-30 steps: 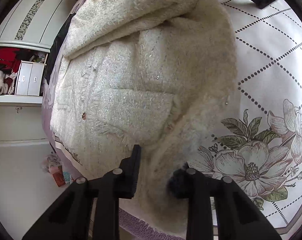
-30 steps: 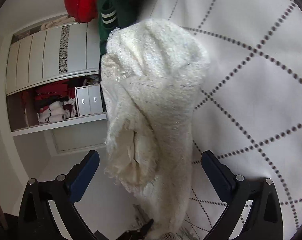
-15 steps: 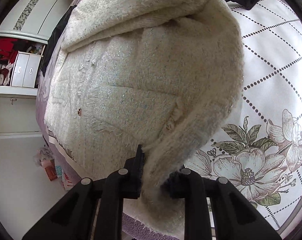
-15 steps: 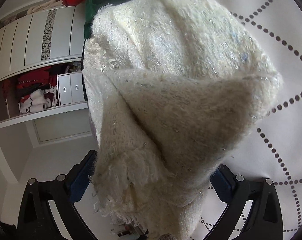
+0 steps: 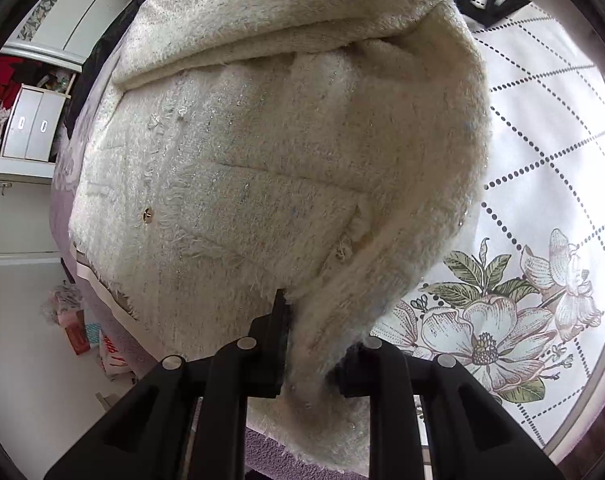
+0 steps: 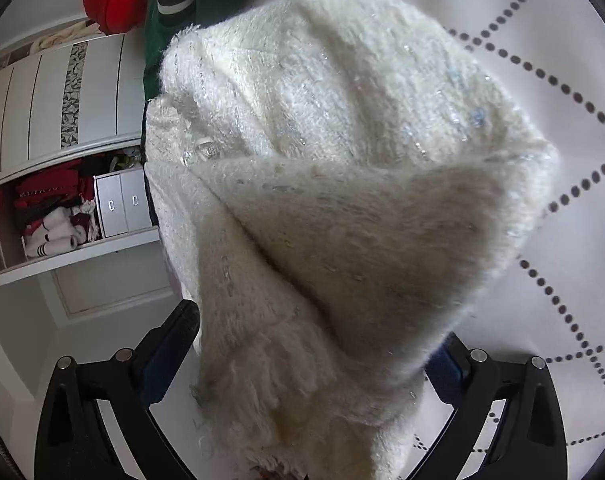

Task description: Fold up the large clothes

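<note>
Two tongs work on one fluffy cream-white knitted jacket [image 5: 286, 152], which lies on a white bed cover with dotted diamond lines and printed flowers [image 5: 550, 168]. The left tongs [image 5: 314, 344] are pressed together on a thick fold of its edge. The right tongs [image 6: 314, 360] stand wide around a raised bundle of the same garment [image 6: 342, 200]; their jaws have just been closing, and it is unclear if the pads already press. To fold well, both should take the full thickness, then lift together evenly. The fabric looks shaggy, with small glittering threads and a gold button [image 5: 147, 213].
</note>
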Available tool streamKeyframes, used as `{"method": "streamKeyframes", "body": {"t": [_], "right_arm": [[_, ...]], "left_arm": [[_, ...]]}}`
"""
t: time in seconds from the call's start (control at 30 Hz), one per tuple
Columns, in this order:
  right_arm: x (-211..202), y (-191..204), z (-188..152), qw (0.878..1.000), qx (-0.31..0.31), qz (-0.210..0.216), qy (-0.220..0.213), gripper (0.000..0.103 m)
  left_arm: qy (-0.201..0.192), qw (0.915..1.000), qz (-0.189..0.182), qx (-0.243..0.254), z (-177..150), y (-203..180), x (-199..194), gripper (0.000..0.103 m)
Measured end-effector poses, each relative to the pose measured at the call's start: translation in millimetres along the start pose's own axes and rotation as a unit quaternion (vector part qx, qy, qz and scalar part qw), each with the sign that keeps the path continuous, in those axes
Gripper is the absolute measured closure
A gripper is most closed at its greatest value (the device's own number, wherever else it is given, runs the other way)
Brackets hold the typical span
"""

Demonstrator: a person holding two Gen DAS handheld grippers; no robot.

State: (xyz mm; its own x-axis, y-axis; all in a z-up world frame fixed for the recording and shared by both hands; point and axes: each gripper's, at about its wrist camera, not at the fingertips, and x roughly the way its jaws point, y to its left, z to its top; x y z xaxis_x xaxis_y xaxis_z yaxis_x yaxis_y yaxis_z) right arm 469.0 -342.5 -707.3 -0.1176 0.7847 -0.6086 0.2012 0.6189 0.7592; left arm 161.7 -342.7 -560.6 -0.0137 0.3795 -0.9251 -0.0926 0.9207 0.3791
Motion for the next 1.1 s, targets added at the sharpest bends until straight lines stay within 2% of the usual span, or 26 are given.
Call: {"method": "streamKeyframes", "body": {"t": [0.03, 0.07, 0.17, 0.3, 0.4, 0.53, 0.63, 0.8, 0.93, 1.0, 1.07, 1.1], "right_arm": [[4.8, 3.8, -1.5, 1.000, -0.001, -0.010, 0.005, 0.063], [5.7, 8.5, -4.2, 1.000, 0.002, -0.012, -0.001, 0.069], [-5.7, 36.4, -15.2, 1.000, -0.005, -0.019, -0.019, 0.078], [-24.5, 96.2, -34.5, 0.999, -0.014, -0.038, -0.033, 0.080], [-29.0, 146.4, -44.1, 0.997, -0.025, -0.062, -0.040, 0.081], [-13.4, 217.2, -46.0, 0.993, -0.043, -0.099, -0.047, 0.081], [17.4, 268.9, -41.0, 0.990, -0.039, -0.130, -0.049, 0.081], [96.4, 329.3, -25.9, 0.979, -0.051, -0.189, -0.049, 0.081], [172.6, 350.2, -10.7, 0.965, -0.061, -0.253, -0.039, 0.081], [211.5, 355.4, -4.7, 0.953, -0.071, -0.294, -0.035, 0.081], [249.2, 357.1, 0.2, 0.938, -0.090, -0.334, -0.015, 0.079], [262.9, 360.2, 1.5, 0.931, -0.097, -0.352, -0.011, 0.077]], "left_arm": [[-0.002, 1.0000, -0.009, -0.004, 0.8, 4.7, -3.2, 0.087], [-0.005, 0.9999, -0.015, -0.007, 1.1, 8.5, -6.1, 0.087], [-0.022, 0.9988, -0.044, -0.008, 0.8, 28.2, -22.1, 0.089], [-0.042, 0.9966, -0.071, -0.007, 0.4, 70.7, -44.6, 0.090], [-0.057, 0.9944, -0.087, -0.020, 4.5, 116.8, -61.1, 0.090], [-0.062, 0.9906, -0.111, -0.051, 14.0, 184.5, -66.1, 0.090], [-0.051, 0.9853, -0.140, -0.084, 25.0, 238.5, -55.1, 0.090], [-0.039, 0.9782, -0.165, -0.120, 49.0, 319.3, -6.5, 0.090], [-0.011, 0.9700, -0.187, -0.155, 59.3, 371.2, 57.1, 0.090], [0.007, 0.9671, -0.199, -0.159, 63.4, 387.3, 94.2, 0.084], [0.018, 0.9618, -0.213, -0.171, 65.5, 404.3, 128.6, 0.083], [0.028, 0.9582, -0.224, -0.175, 65.9, 409.6, 142.8, 0.077]]}}
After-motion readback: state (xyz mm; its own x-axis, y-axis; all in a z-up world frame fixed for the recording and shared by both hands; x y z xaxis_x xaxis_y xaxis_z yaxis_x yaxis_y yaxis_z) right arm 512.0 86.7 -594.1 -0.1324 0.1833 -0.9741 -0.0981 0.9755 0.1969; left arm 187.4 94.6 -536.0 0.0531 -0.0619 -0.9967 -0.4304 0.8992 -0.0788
